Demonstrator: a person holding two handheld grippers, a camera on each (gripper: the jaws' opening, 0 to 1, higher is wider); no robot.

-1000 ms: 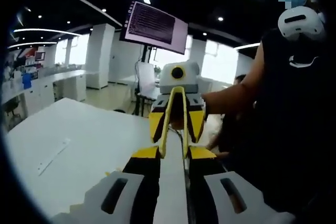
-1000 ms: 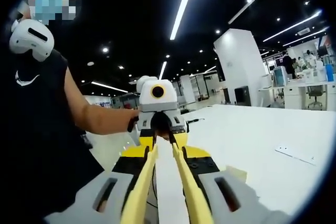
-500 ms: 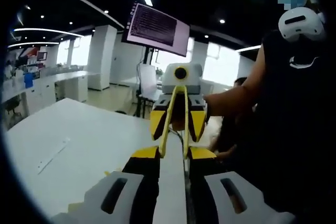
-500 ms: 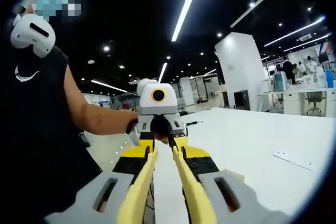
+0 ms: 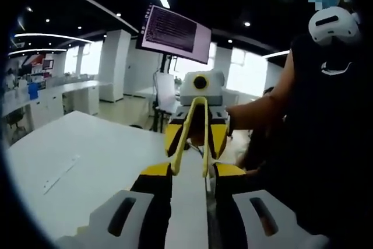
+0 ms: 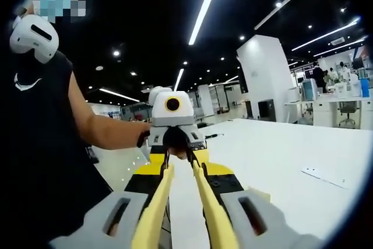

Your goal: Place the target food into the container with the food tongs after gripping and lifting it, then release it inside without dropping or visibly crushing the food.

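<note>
- Yellow arms of the food tongs (image 6: 204,208) run forward along the inner faces of the right gripper (image 6: 185,170). Its jaws are closed in on them from outside. The tong arms stand narrow but not pinched together, with nothing between them.
- In the left gripper view, the left gripper (image 5: 192,170) has its jaws apart and holds nothing. The tong tips come up just short of them, and the two grippers face each other nearly tip to tip.
- White table (image 5: 87,161) below, bare but for a thin pale strip (image 5: 58,173) lying flat on it.
- Where the food and container lie I cannot tell from these views.
- Judgement: the task is at an early stage, with the tongs seated and no approach begun.
- To do it well: check that both tong arms sit square in the right jaws, turn the grippers down towards the work surface, and squeeze only enough to lift.
- Beyond: the person's arm (image 5: 262,106), a monitor (image 5: 173,30) on a stand, ceiling light strips.
</note>
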